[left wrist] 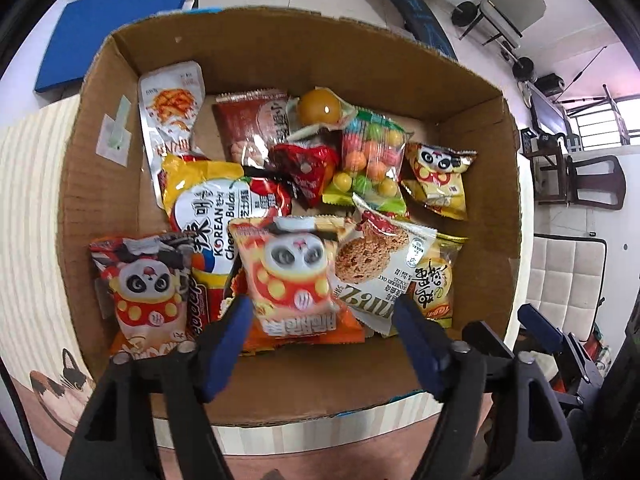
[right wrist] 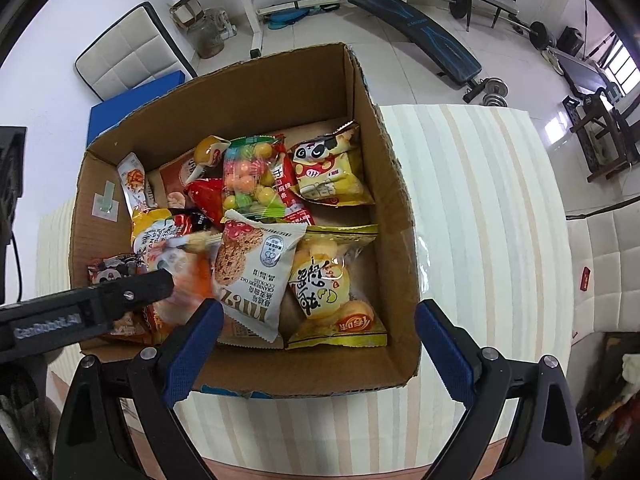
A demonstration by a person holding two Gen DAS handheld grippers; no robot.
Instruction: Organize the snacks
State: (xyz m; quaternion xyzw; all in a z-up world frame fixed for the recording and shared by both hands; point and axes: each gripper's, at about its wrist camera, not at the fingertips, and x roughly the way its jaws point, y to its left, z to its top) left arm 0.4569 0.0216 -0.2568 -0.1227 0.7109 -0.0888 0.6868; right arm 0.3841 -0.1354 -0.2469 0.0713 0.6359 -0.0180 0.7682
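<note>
Scene: cardboard box on a striped table, full of loose snack packets.
Left tool: jaws apart, nothing clamped. The orange panda packet lies between and just beyond the tips; no pad presses on it.
Right tool: jaws wide, empty, over the near wall of the box.
Target location: orange panda packet at 6 o'clock in the box, on top of the pile, leaning on the yellow noodle bag at its 10 o'clock and touching the oat cookie packet at its 3 o'clock.
Neighbours: second panda packet at 8 o'clock, gumball bag at 1 o'clock, yellow panda packet at 2 o'clock.
Handling: air-puffed foil, likely light, soft and slippery; it should dent rather than resist. Contents look crushable, so a gentle squeeze.
Grip point: a crimped end seam or a flat corner, not the puffed middle, which would probably squirt out of the pads.
Risk: packets overlap, so a lift may drag the cookie packet along.
Progress: most snacks appear to be in the box already; whether sorting is finished, can't tell.
</note>
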